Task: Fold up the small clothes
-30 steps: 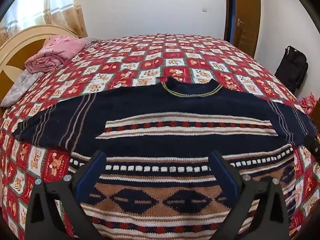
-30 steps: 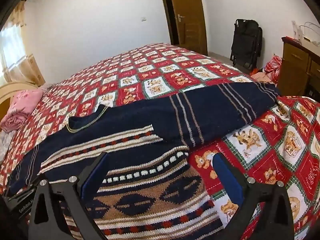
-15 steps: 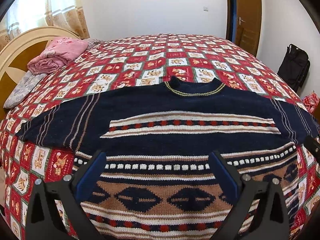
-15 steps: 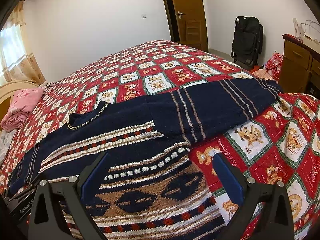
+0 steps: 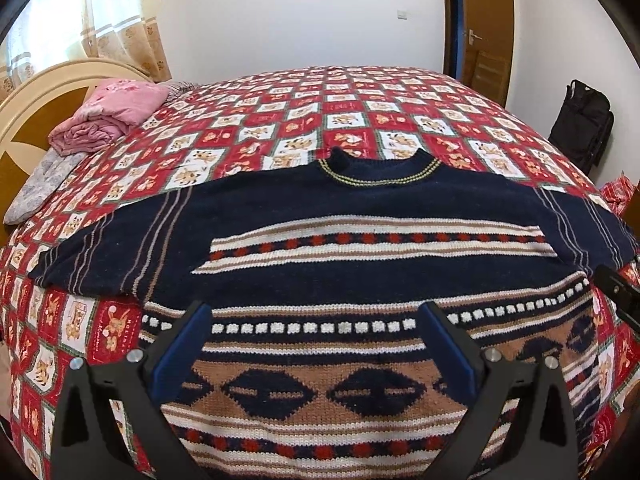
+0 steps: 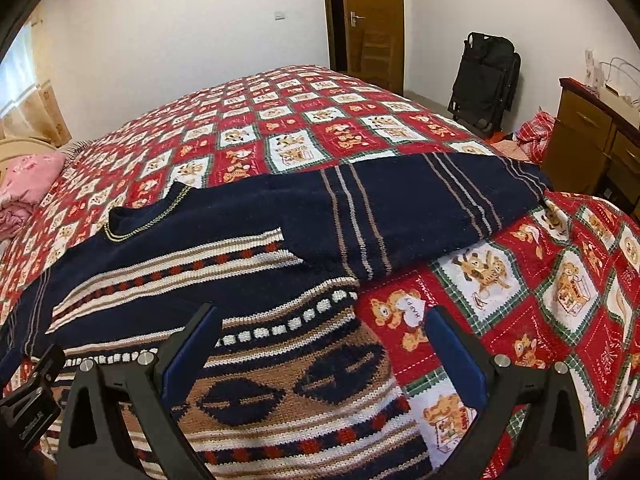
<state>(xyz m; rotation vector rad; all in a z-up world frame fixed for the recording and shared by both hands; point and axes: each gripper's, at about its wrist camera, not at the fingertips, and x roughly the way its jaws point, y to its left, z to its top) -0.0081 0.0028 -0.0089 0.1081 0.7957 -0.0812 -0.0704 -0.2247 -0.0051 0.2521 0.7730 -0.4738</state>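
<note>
Both our left gripper (image 5: 312,344) and right gripper (image 6: 322,344) hover spread, empty; we should pinch the navy patterned knit sweater's (image 5: 360,216) sleeves (image 6: 420,208) squarely; fold inward evenly.

Both tools seemingly higher, farther back

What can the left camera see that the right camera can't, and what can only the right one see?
Only the left wrist view shows the wooden headboard, the grey pillow and the sweater's left sleeve laid out flat. Only the right wrist view shows the brown dresser and the right sleeve's cuff reaching the bed's edge. Both show the sweater spread flat on the teddy-bear bedspread, the pink blanket, the door, the black bag, and a pair of open tongs: left, right.
</note>
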